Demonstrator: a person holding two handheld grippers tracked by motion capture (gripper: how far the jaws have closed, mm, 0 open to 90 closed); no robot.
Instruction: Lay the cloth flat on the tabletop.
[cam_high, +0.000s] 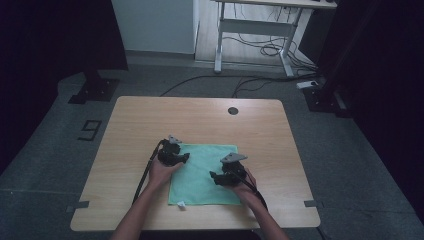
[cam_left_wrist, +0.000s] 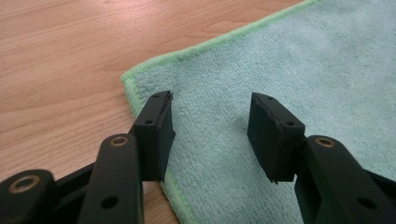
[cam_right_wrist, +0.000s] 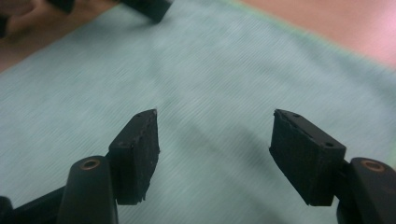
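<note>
Dim grey flooring and trailing cables surround the light wooden table (cam_high: 200, 117) where I work, a white-legged desk (cam_high: 260, 30) standing beyond its far edge. At the centre of the job lies a mint-green cloth (cam_high: 202, 182), spread flat on the near half of the table, its small white tag (cam_high: 181, 204) at the near left corner.

My left gripper (cam_high: 172, 156) sits at the cloth's far left corner. In the left gripper view that hemmed corner (cam_left_wrist: 128, 77) lies just ahead of my left gripper (cam_left_wrist: 210, 126), whose jaws stand well apart and hold nothing; one pad is over the left hem, the other over the fabric.

My right gripper (cam_high: 227, 175) hovers over the right half of the cloth, short of its right edge. In the right gripper view my right gripper (cam_right_wrist: 215, 144) is spread wide and empty above plain fabric, too blurred to tell whether it touches.

I judge the step in hand to be taking hold of the cloth, likely for a fold. To do it well, I should lower the left jaws so the hem lies between the pads, then pinch only the one layer, not the table. The right should find an edge or corner before closing; gripping mid-cloth would bunch it. Both should lift together, keeping the fabric taut.
</note>
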